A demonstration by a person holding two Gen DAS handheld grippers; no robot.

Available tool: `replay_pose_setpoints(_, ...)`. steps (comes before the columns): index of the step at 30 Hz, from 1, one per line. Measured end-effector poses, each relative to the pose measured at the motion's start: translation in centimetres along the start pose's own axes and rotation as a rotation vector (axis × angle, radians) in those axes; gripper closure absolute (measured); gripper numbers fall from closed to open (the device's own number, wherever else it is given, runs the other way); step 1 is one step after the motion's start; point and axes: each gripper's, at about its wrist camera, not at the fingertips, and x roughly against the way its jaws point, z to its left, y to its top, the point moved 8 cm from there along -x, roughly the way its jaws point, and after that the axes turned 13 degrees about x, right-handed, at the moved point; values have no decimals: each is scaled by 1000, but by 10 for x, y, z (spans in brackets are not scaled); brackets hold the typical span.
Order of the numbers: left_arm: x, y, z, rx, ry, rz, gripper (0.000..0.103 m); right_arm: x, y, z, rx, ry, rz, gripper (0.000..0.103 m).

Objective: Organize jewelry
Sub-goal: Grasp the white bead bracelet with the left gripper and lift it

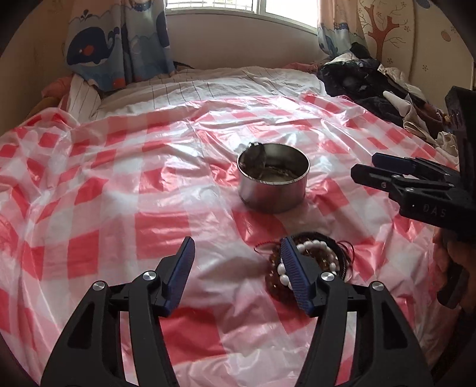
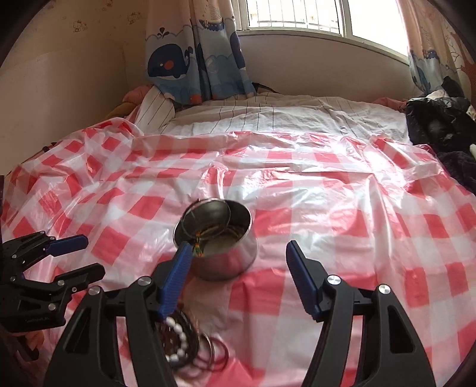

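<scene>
**Both tools apart over bed, bracelet pile near, tin beyond**

Left wall plain, whale-print curtain [image 2: 190, 68] hangs far left by the window [image 2: 297, 15]. Below it a striped sheet [image 2: 267, 116], then the bed's red-and-white checked plastic cover [image 1: 119, 184] spreads across the whole near area, crinkled and shiny.

Left tool [image 1: 236, 275]: jaws apart, nothing between them, only cover shows in the gap. Its right finger [image 1: 294, 274] overlaps the bracelet pile [image 1: 312, 262] in the left wrist view; touching or just above, cannot tell. The pile lies on the cover, near side, just in front of the tin: white bead bracelet [image 1: 309, 247], brown bead strands, thin dark cords, a red cord at the left edge. In the right wrist view the pile looks blurred.

Metal tin [image 1: 273, 178] sits upright on the cover, mid-bed, beyond the pile. Open top, thin metal bangles [image 2: 208, 214] leaning inside against the far-left rim, more jewelry at the bottom, hard to make out. A small multicoloured beaded piece [image 2: 197, 248] hangs at the near rim.

Right tool [image 2: 238, 279]: jaws apart, holding nothing. Tin sits ahead, partly behind its left finger [image 2: 175, 279]. Hand [image 1: 446, 262] on its grip at the right edge of the left wrist view.

Far right: heap of dark clothes [image 1: 372, 86] on the bed, tree-pattern wall [image 1: 383, 29] behind.
</scene>
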Motion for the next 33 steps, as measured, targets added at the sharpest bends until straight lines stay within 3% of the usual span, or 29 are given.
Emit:
replay_pose_setpoints(2,-7,-8,3,30,-10,27,45,-1,-6,0,18,-13,28,39)
replay_pose_setpoints(6,-15,-13,6,21,-27,37,45,-2,-5,8,-26,55,51,39)
replay_pose_setpoints(9,-20,-10,-1,26,-71,56,45,-6,-33,21,27,41,87,39)
replay_pose_setpoints(11,-22,-11,-12,4,-95,62,45,-13,-51,19,-21,60,128,40)
replay_pose_setpoints(14,-25,-16,-30,-56,-96,61,47,-7,-36,13,-73,75,65,42)
replay_pose_setpoints(17,-32,-23,-33,-86,-69,79,64,-8,-32,10,-68,64,66,42)
replay_pose_setpoints(19,-36,-26,-32,-75,-86,105,92,-15,-39,9,-91,88,92,42)
replay_pose_setpoints(23,-30,-25,-35,-89,-116,97,96,-19,-40,6,-130,112,95,42)
replay_pose_setpoints(27,-7,-3,-21,0,-163,44,96,-19,-40,10,-125,130,102,42)
replay_pose_setpoints(30,1,14,15,107,-119,-2,96,-23,-41,26,-83,170,118,42)
replay_pose_setpoints(33,-7,16,43,188,-76,22,96,-25,-41,47,-3,190,126,43)
